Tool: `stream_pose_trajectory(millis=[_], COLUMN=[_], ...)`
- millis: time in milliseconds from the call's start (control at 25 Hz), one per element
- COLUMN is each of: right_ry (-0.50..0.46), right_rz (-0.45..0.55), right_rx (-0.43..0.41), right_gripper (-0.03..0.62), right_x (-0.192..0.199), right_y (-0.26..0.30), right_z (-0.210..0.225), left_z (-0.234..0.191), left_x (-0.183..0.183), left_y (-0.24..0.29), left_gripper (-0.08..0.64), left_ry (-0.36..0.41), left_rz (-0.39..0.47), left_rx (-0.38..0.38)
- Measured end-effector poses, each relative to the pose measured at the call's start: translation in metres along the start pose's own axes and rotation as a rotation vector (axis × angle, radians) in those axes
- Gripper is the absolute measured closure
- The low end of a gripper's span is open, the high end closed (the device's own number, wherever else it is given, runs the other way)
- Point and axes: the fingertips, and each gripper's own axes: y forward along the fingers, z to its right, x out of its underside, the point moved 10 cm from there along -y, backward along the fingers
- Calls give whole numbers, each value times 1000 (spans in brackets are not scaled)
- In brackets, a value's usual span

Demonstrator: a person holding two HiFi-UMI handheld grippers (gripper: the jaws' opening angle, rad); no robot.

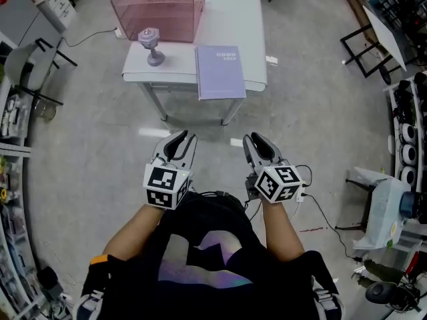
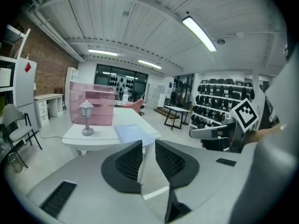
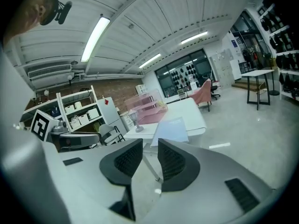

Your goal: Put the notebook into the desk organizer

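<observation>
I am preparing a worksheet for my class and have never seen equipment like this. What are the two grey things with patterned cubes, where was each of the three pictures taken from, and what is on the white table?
There is no robot here. A person holds a grasping tool in each hand, the left tool and the right tool. The cubes with square markers are part of them. The head view comes from a camera on the person's head, looking steeply down. The left and right gripper views come from a camera riding on each tool, looking along its two jaws. On the white table are a lilac spiral notebook, lying flat, a pink see-through desk organizer and a small lantern-shaped ornament. Nothing is held. Each tool's jaws stand a little apart with nothing between them, and both tools are short of the table.
</observation>
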Motion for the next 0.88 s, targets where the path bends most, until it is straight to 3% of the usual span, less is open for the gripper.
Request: stream_pose_trajectory(millis=[360,560,880], right_ry=[125,203,313], right_rz=[-6,-26,-123], right_rx=[41,30,12], right_gripper=[425,390,363], right_x=[-15,-17,-17], right_y=[45,80,150], right_z=[28,70,130], left_z=[-48,-64,-86], left_x=[-9,-11,-10], left_y=[49,94,167], left_gripper=[402,377,354], left_ry=[-79,-71,-165], left_rz=[-79,-117,-216], left_rx=[85,45,10])
